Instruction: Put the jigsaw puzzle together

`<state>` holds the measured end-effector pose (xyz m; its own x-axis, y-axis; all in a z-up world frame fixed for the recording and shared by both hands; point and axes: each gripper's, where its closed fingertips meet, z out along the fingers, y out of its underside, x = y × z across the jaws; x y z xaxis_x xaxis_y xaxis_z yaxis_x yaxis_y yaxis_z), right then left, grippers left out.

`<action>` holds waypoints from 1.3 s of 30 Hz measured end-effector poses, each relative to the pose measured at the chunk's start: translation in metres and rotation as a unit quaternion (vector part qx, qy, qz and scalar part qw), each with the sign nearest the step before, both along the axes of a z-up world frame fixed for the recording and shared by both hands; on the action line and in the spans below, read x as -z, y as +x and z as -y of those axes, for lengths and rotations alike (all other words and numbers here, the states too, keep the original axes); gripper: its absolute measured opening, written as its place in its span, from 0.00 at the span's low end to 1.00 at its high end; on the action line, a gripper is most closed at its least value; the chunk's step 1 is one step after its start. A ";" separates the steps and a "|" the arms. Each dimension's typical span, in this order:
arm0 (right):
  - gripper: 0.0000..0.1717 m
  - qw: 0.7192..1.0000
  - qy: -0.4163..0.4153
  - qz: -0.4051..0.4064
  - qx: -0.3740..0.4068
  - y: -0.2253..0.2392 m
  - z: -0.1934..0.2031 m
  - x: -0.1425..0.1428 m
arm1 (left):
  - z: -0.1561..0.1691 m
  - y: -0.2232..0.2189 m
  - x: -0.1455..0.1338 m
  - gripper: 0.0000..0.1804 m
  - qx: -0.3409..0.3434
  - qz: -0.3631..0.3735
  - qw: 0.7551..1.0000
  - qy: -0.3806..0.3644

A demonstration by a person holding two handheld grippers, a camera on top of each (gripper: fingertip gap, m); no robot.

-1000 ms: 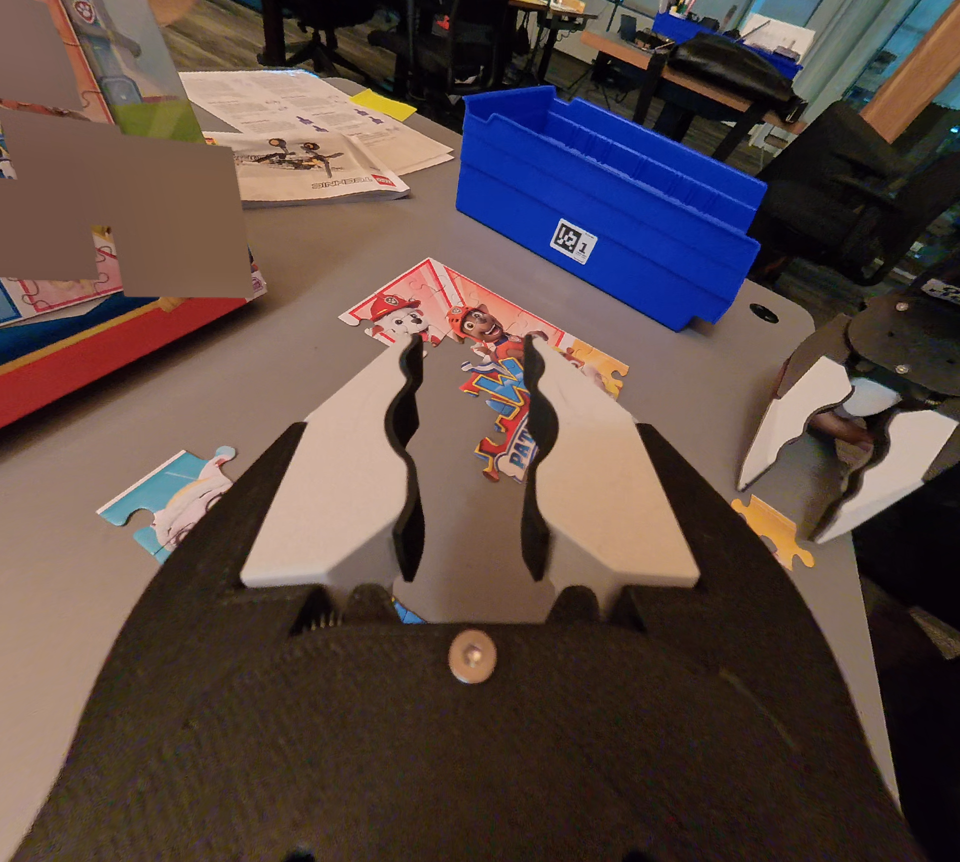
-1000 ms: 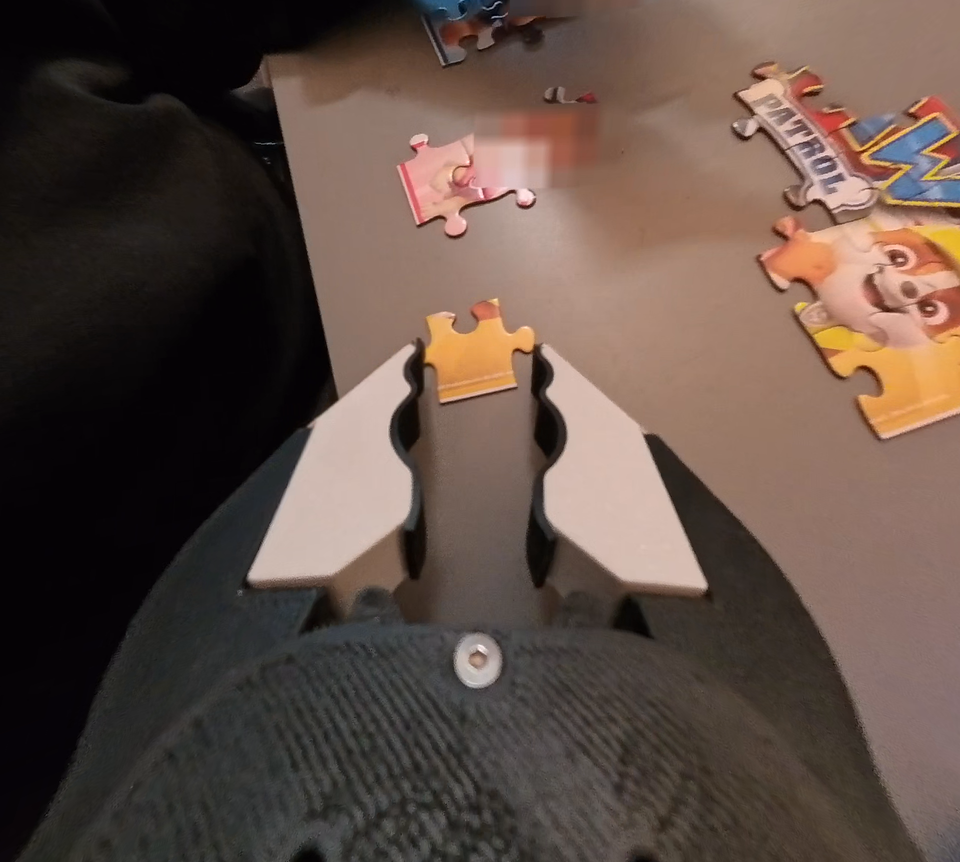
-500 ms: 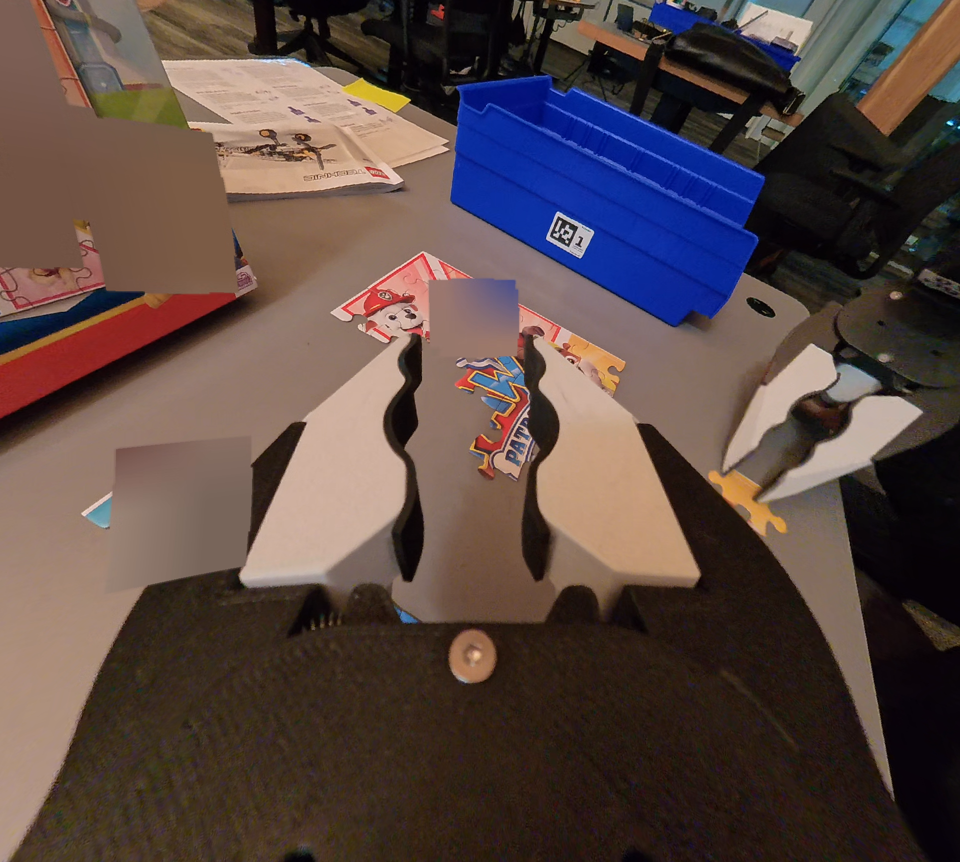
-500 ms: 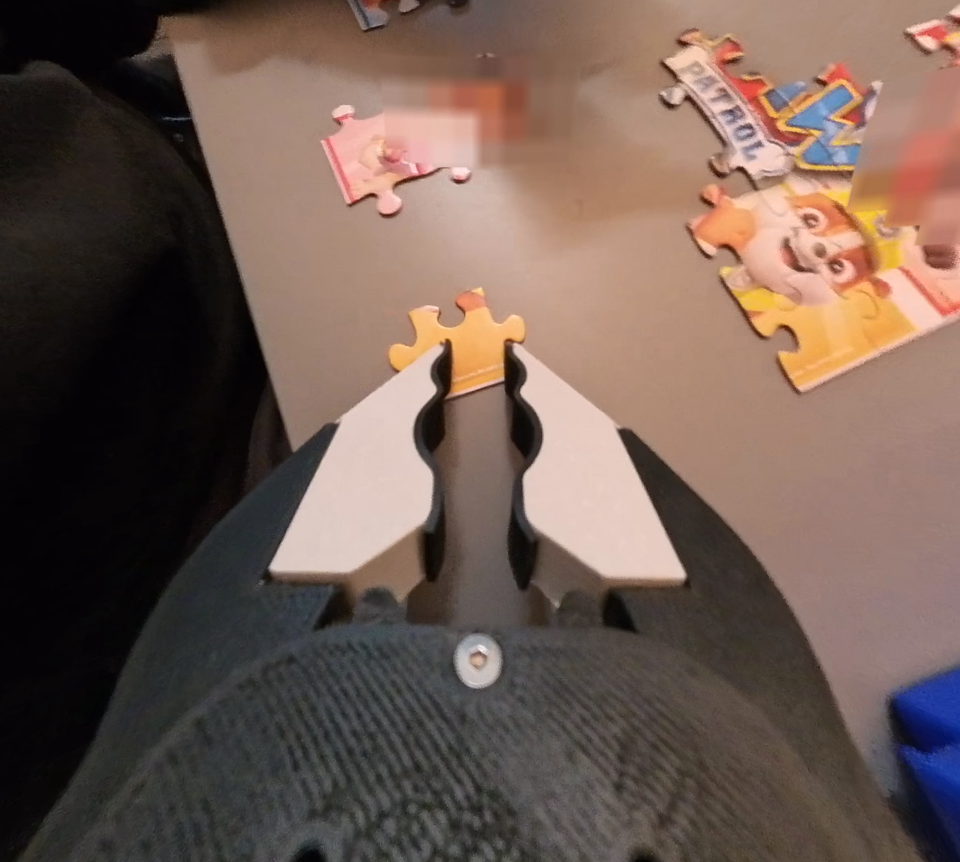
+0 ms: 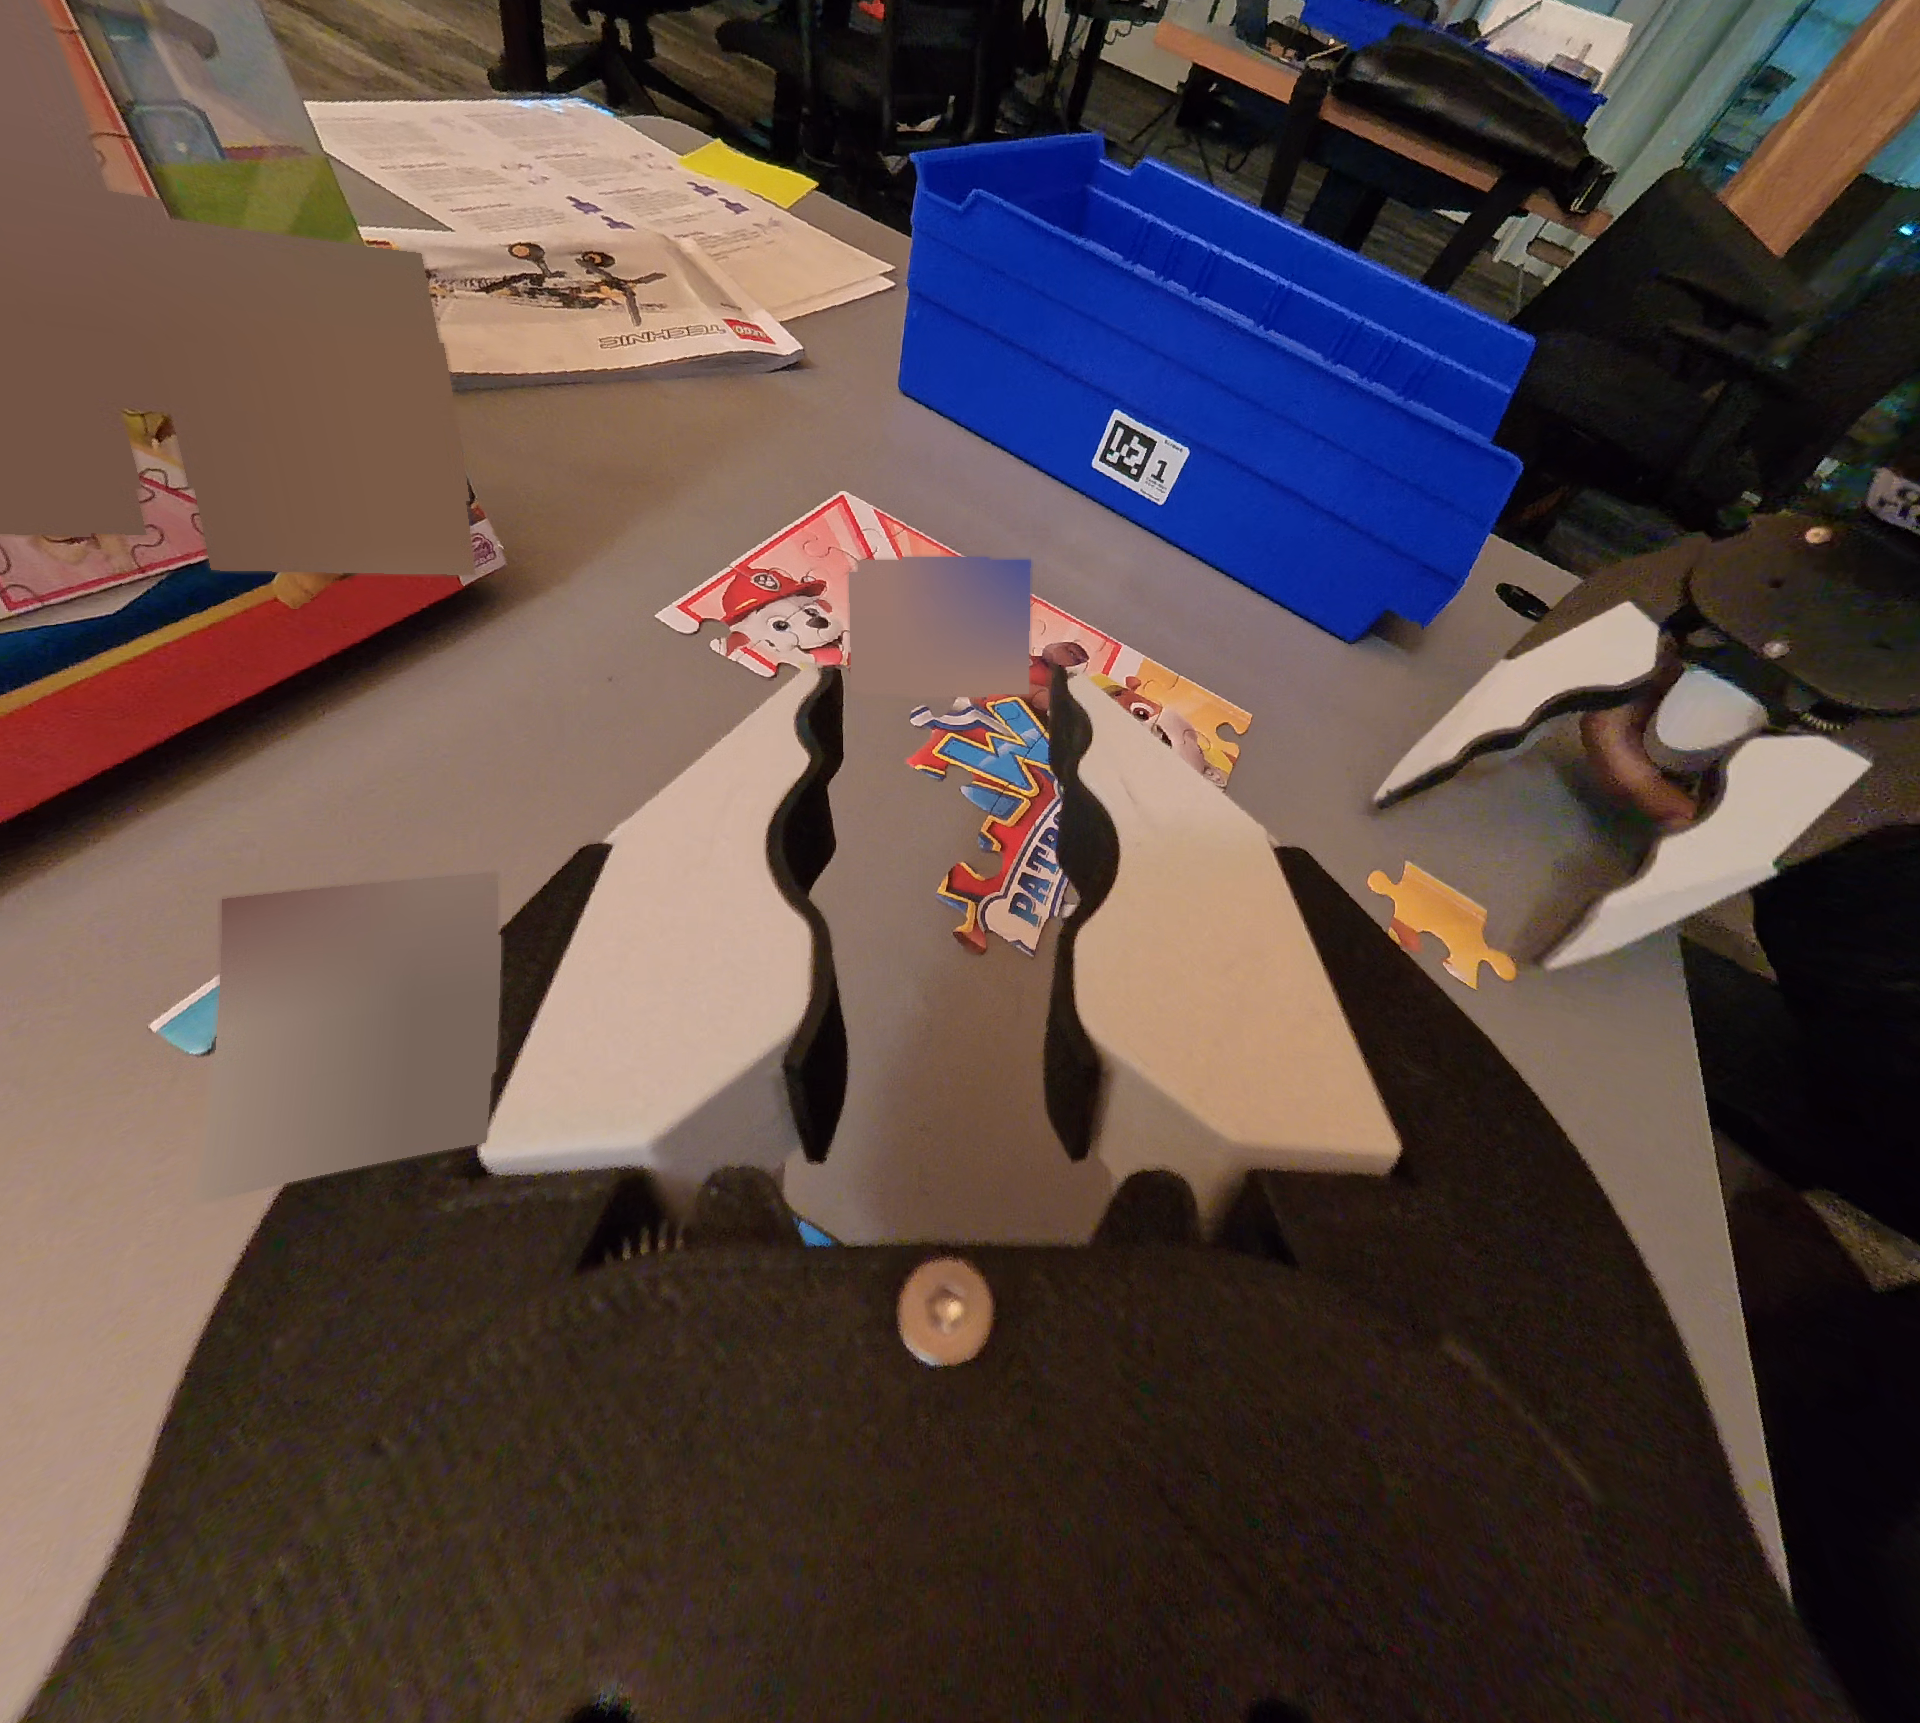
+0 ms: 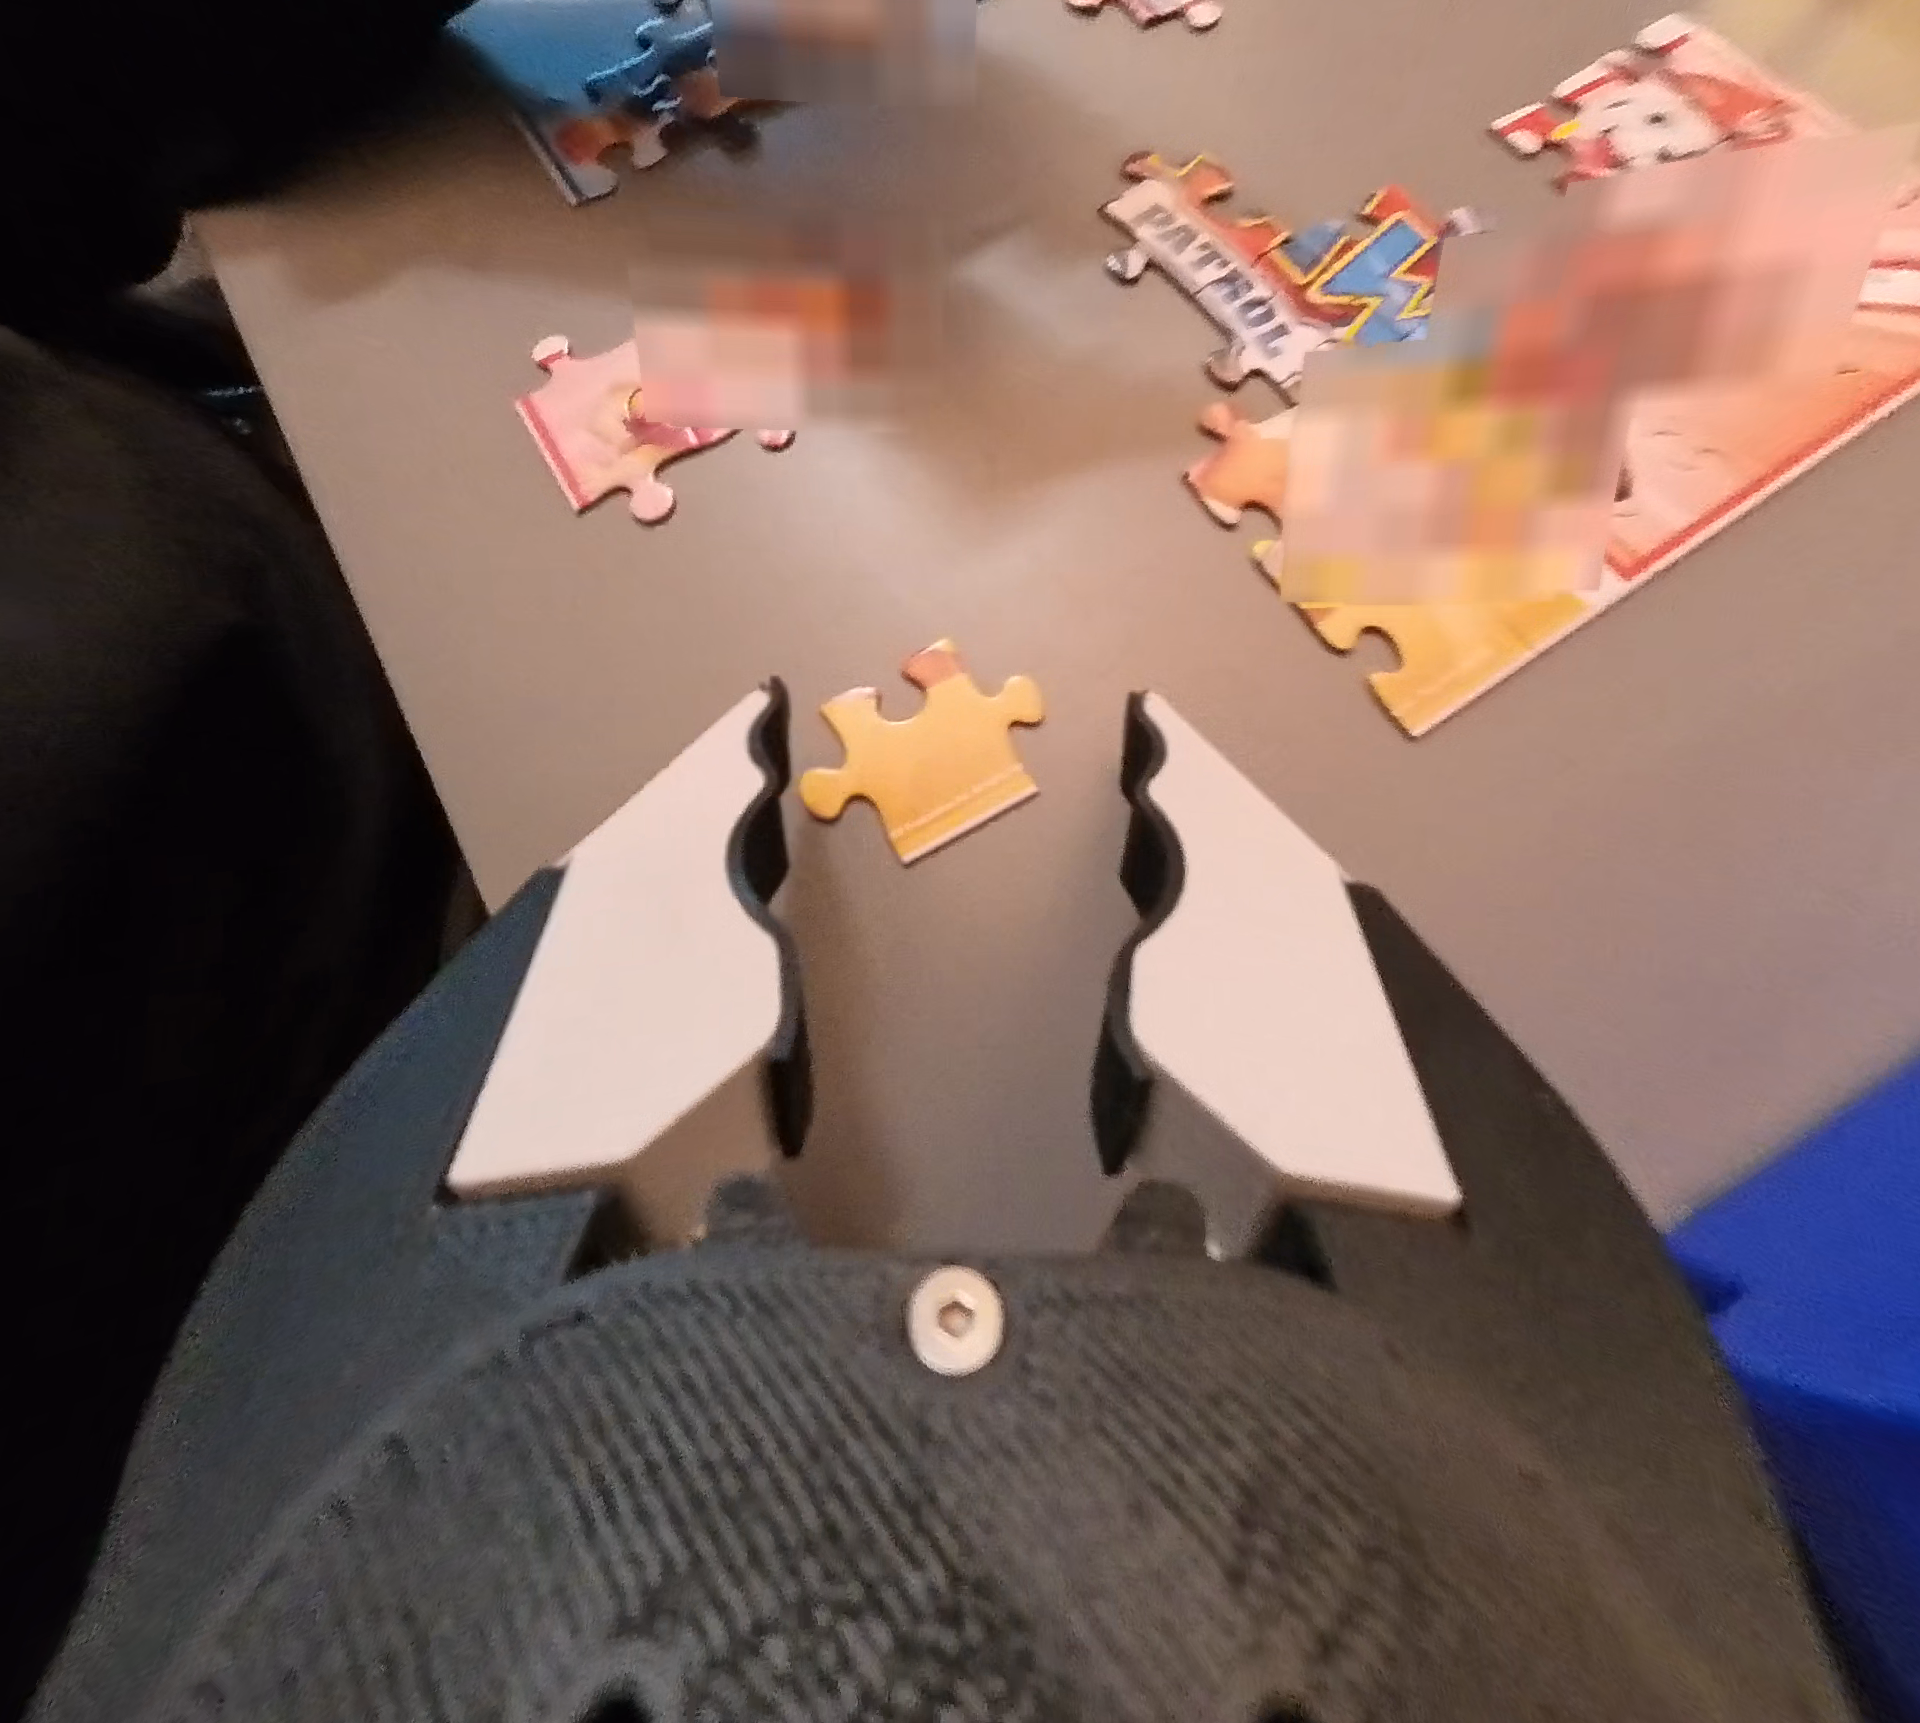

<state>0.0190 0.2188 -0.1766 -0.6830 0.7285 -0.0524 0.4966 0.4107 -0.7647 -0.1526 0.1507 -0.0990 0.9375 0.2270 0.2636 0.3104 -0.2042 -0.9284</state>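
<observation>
Grey worktop [image 6: 1039, 551], matt, carrying loose and part-joined jigsaw pieces.

Item 1. Right gripper [image 6: 951, 717]: fingers wide apart, nothing clamped. Yellow jigsaw piece [image 6: 925, 764] flat on worktop between the two tips, just beside the left finger [image 6: 769, 738], clear gap to the other; no pad pressing on it. Near the worktop's front edge, dark clothing beyond.

Item 2. Left gripper [image 5: 940, 686]: fingers apart, empty, raised over lettered jigsaw cluster [image 5: 1003, 826]; no contact visible.

Item 3. Joined red-bordered section [image 5: 790, 593] with yellow corner part [image 6: 1455, 665], right of the yellow piece and apart from it.

Item 4. Pink piece [image 6: 592, 447], loose, farther along. Blue-toned group [image 6: 623, 73] beyond.

Item 5. Blue bin [image 5: 1195, 364] with square marker; booklet [image 5: 582, 291]; red box [image 5: 208, 655].

Handling note, judged: thin flat card, hard to pinch from above; better centred between tips, taken by opposite edges with fingers low and level, or slid to the worktop's edge first. Light squeeze advised, bending likely.
</observation>
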 end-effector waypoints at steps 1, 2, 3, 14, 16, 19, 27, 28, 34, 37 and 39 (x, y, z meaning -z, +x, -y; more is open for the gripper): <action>0.39 1.000 0.008 0.007 -0.006 0.002 0.002 0.004 | 0.000 0.000 0.000 0.21 0.000 0.000 1.000 0.000; 0.40 1.000 0.018 0.014 -0.010 0.003 0.003 0.009 | 0.000 0.000 0.000 0.21 0.000 -0.001 1.000 0.000; 0.41 0.999 0.029 0.017 -0.012 0.003 0.003 0.013 | 0.000 0.000 0.000 0.21 0.000 -0.001 1.000 0.000; 0.19 0.999 0.043 0.011 -0.002 0.001 -0.005 0.015 | 0.000 0.000 0.000 0.21 0.000 -0.001 1.000 -0.001; 0.19 0.999 0.048 0.012 -0.002 0.001 -0.005 0.015 | 0.000 0.000 0.000 0.21 0.000 -0.001 1.000 -0.001; 0.18 0.999 0.051 0.005 0.000 -0.002 -0.006 0.015 | 0.000 0.000 0.000 0.21 0.000 0.000 1.000 0.000; 0.16 0.997 0.060 -0.029 0.043 -0.017 -0.020 0.009 | -0.001 -0.002 0.005 0.21 0.001 0.011 1.000 -0.002; 0.16 0.996 0.065 -0.027 0.051 -0.019 -0.023 0.011 | -0.001 -0.001 0.005 0.21 0.001 0.012 1.000 -0.001; 0.16 0.988 0.092 -0.040 0.115 -0.029 -0.047 0.009 | -0.003 0.004 0.000 0.21 0.014 -0.003 1.000 0.005; 0.21 0.992 0.058 -0.043 0.107 -0.028 -0.038 -0.003 | -0.015 0.032 -0.003 0.22 0.072 -0.008 0.997 0.008; 0.24 0.995 0.028 -0.037 0.092 -0.025 -0.026 -0.008 | -0.029 0.063 0.003 0.23 0.130 0.003 0.991 -0.007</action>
